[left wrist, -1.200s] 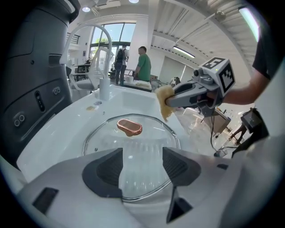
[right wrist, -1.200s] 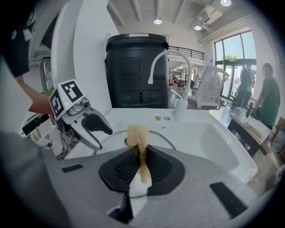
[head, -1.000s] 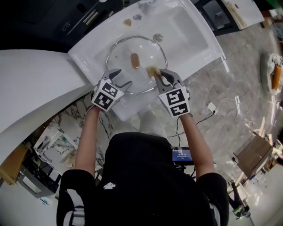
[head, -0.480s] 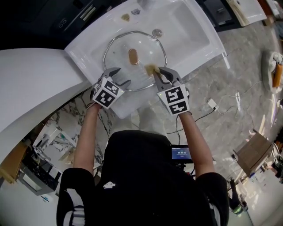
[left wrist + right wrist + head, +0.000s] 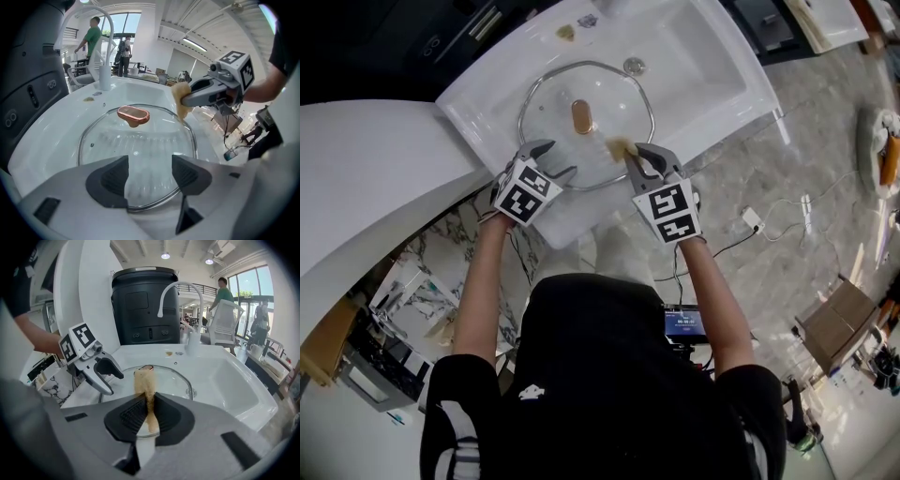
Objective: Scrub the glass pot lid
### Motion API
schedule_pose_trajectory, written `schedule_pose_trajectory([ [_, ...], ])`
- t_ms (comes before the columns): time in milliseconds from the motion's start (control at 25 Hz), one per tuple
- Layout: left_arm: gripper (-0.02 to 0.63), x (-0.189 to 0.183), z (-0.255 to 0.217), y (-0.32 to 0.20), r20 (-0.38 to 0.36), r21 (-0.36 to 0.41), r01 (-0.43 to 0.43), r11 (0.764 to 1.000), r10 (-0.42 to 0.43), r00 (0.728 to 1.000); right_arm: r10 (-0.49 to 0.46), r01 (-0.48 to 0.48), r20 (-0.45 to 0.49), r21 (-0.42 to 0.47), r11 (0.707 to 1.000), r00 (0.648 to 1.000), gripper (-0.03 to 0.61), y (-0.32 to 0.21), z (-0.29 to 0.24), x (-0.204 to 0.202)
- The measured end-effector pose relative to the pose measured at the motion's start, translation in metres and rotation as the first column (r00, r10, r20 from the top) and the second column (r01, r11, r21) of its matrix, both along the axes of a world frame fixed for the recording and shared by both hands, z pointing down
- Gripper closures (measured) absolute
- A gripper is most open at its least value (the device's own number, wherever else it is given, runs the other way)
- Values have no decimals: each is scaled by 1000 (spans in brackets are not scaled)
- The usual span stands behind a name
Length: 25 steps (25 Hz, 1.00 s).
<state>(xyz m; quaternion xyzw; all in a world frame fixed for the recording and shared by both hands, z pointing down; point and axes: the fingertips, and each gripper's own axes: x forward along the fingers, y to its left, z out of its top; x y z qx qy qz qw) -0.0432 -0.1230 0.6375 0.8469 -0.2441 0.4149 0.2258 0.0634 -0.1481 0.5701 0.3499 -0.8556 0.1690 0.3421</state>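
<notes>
Hovering at the near left rim of the glass pot lid (image 5: 602,86), the left gripper (image 5: 150,176) has its fingers spread. Only its own view shows this: the lid's near edge runs below the open gap, and neither pad clamps it. The head view alone takes in the whole lid, lying flat in the white sink (image 5: 703,56) with its copper knob (image 5: 581,116) near the middle and the drain (image 5: 635,66) just beyond the far rim. At the lid's near right edge, the right gripper (image 5: 149,416) pinches a tan sponge (image 5: 144,380) upright between its closed pads. The left gripper view shows that sponge's lower end meeting the glass. A white faucet (image 5: 185,298) appears only in the two gripper views.
</notes>
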Motion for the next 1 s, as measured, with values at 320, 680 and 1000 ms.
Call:
schedule_pose_trajectory([
  [320, 351, 0, -1, -1, 33, -41, -1, 999, 3, 999, -91, 91, -110, -5, 996, 990, 557, 2, 6, 4],
  [680, 351, -1, -2, -2, 32, -45, -4, 999, 5, 999, -341, 376, -392, 15, 926, 855, 558, 2, 3, -3],
  [1000, 351, 0, -2, -3, 27, -41, -3, 999, 4, 1000, -490, 542, -530, -68, 838, 692, 558, 12, 24, -13],
])
